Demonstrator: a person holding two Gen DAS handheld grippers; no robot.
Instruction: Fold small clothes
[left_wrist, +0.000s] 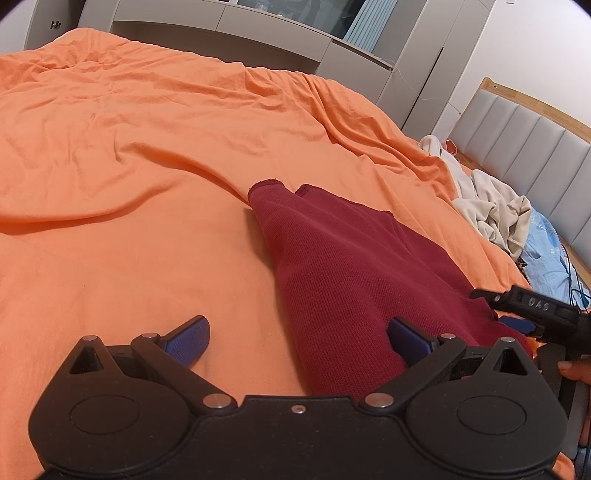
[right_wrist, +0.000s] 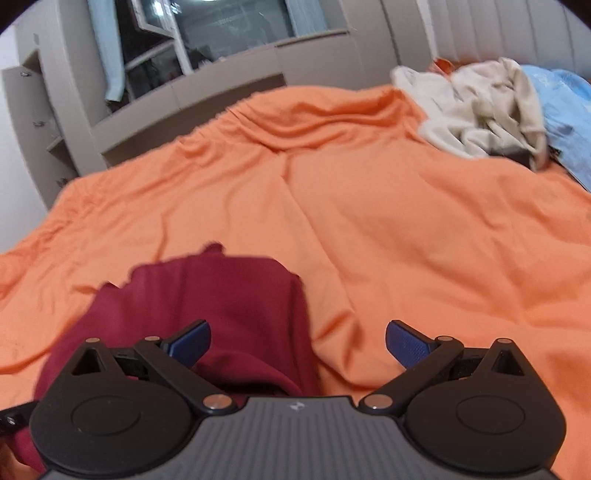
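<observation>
- The bed (left_wrist: 147, 155) is carrying all items; an orange cover, wrinkled into long folds, is spreading across it.
- A dark red knit garment (left_wrist: 343, 280) is lying flat directly on the orange cover, its narrow hemmed ends pointing toward the far side.
- A crumpled cream garment (right_wrist: 476, 110) is lying in a heap at the headboard end of the bed.
- A light blue printed fabric (right_wrist: 565, 107) is lying just beside the cream heap, touching it.

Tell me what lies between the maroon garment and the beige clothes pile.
Only bare orange bedsheet separates the maroon garment from the beige clothes pile; right wrist view shows it.
</observation>
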